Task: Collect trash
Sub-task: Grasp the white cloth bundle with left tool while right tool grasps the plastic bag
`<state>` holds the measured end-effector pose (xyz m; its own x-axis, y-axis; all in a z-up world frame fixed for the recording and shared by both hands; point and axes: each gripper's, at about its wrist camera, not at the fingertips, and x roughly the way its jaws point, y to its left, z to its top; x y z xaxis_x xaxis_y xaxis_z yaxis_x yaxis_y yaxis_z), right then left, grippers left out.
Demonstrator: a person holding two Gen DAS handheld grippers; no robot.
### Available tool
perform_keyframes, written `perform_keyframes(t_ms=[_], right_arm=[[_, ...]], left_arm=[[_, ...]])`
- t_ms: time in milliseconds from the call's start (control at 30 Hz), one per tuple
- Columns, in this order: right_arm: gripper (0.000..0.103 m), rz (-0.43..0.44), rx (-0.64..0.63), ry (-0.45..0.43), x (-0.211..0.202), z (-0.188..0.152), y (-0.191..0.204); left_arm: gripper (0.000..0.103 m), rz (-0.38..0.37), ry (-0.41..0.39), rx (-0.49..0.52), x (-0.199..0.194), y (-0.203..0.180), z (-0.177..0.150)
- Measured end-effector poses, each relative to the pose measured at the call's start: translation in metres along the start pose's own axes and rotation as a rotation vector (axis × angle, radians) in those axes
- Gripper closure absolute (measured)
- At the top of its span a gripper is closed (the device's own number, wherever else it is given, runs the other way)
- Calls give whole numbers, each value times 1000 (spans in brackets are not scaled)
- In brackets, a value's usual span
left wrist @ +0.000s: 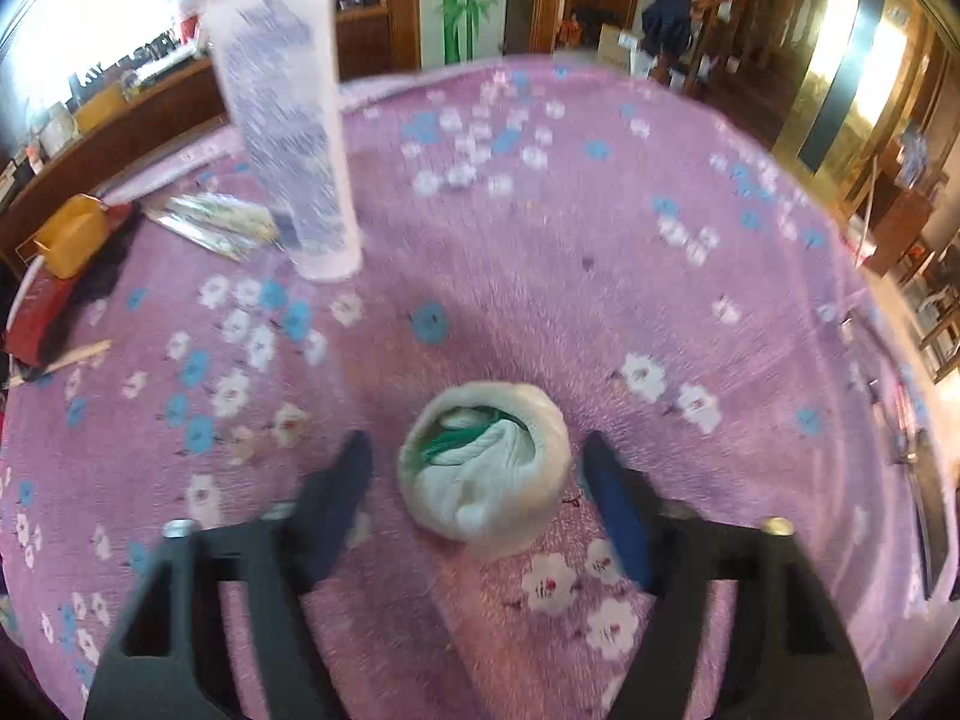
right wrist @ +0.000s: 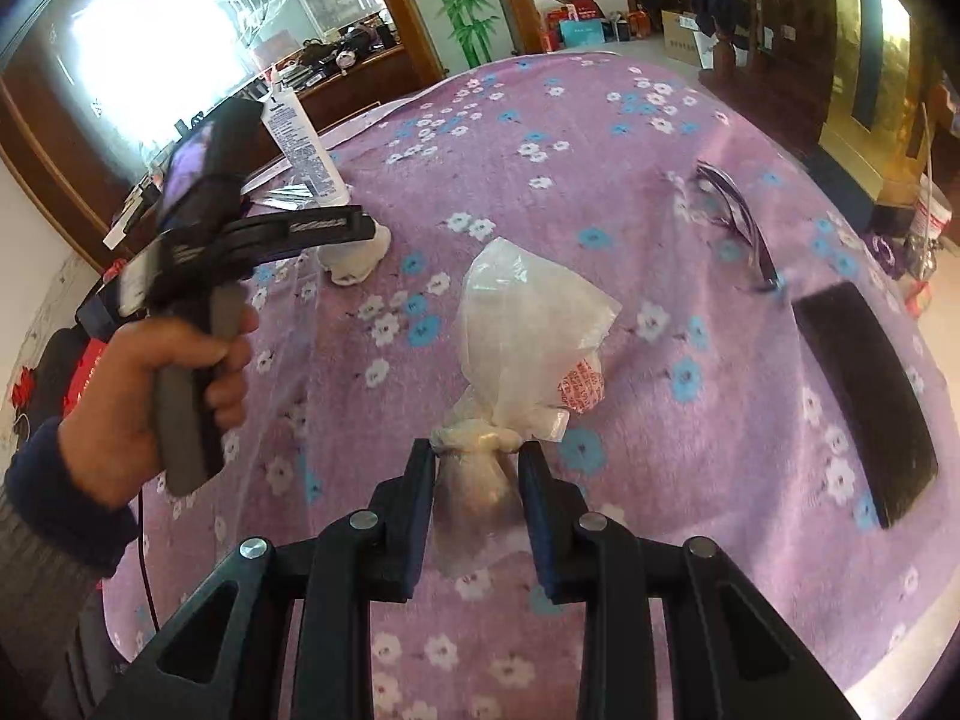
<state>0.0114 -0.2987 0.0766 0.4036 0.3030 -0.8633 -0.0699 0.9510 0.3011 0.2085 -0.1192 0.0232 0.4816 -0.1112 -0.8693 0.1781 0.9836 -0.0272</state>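
Left wrist view: left gripper (left wrist: 477, 450) spread wide around a round paper wad (left wrist: 485, 468) at 6 o'clock on the purple flowered cloth (left wrist: 600, 276); tube (left wrist: 288, 126) upright at 11.

Right wrist view: right gripper (right wrist: 476, 456) pinches the knotted plastic bag (right wrist: 531, 336), long axis pointing to 12; wood-trimmed room behind.

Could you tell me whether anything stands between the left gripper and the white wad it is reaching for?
Nothing visible does. The left gripper is open with the wad already between its fingers on the cloth. The tube stands well beyond it.

left claw (left wrist: 477, 456) spread wide around a white wad (left wrist: 485, 468) on the purple floral cloth (left wrist: 600, 300).
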Motion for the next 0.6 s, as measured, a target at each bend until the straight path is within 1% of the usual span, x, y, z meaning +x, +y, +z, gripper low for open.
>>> perform_keyframes(t_ms=[33, 67, 100, 200, 367, 433, 500, 600], right_arm=[[73, 1, 2, 1, -1, -2, -1], [73, 3, 4, 4, -2, -3, -2], [73, 5, 2, 5, -3, -4, -3], [73, 7, -7, 2, -5, -7, 2], [73, 20, -65, -5, -4, -13, 27], [73, 27, -94, -4, -2, -17, 39], [73, 34, -135, 4, 1, -24, 55], [73, 63, -172, 26, 5, -37, 79]], left_arm=[[55, 2, 19, -1, 7, -1, -1], [60, 5, 24, -6, 11, 0, -2], [62, 7, 13, -11, 11, 2, -5], [69, -13, -2, -26, -3, 5, -15], [69, -39, -100, -5, -59, 14, -46], [69, -41, -133, -12, -85, 24, -66], [69, -35, -146, -21, -108, 36, -92], [69, 3, -152, -36, -134, 54, -127]])
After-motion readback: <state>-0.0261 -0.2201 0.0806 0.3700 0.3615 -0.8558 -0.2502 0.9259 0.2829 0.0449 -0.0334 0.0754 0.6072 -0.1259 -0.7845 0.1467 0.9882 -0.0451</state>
